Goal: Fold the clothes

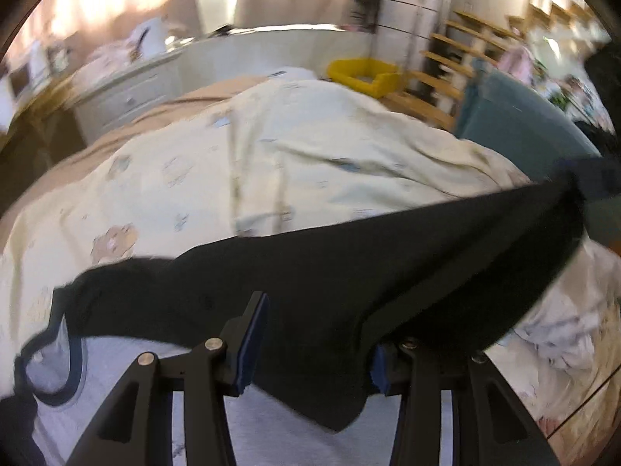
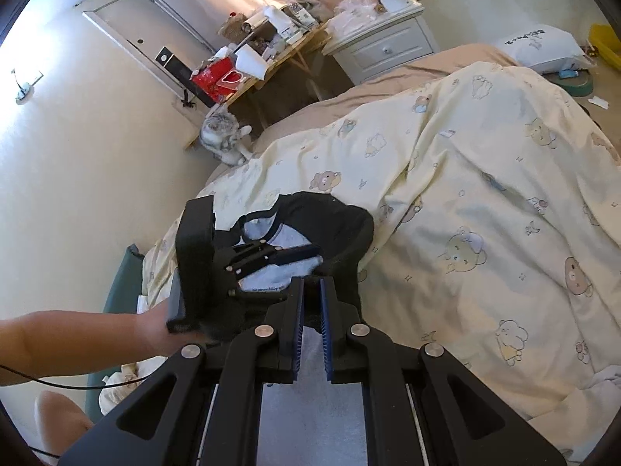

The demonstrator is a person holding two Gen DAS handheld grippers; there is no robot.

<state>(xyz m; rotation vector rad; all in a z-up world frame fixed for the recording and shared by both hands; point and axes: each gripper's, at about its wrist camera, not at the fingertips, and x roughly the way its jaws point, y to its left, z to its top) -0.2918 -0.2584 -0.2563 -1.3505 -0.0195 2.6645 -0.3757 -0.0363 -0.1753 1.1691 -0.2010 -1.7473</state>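
A garment of dark cloth (image 1: 349,272) with a light grey-blue body (image 1: 128,357) and a navy collar lies on the cream bear-print duvet (image 2: 465,194). My left gripper (image 1: 318,322) stands open. The dark cloth drapes across the gap and hides its right finger, while the left finger's blue pad (image 1: 252,345) shows bare. From there the cloth is stretched taut up to my right gripper (image 1: 590,182). In the right wrist view the right gripper (image 2: 310,283) is shut on the dark cloth's edge. The left gripper (image 2: 287,254) hovers over the light inside of the garment (image 2: 283,272).
A person's forearm (image 2: 77,341) reaches in from the left. A grey cat (image 2: 225,139) sits by the bed near a cluttered table (image 2: 252,58) and a white nightstand (image 2: 384,46). A pillow (image 2: 543,50), a yellow bin (image 1: 365,73) and a wooden rack (image 1: 446,77) lie beyond.
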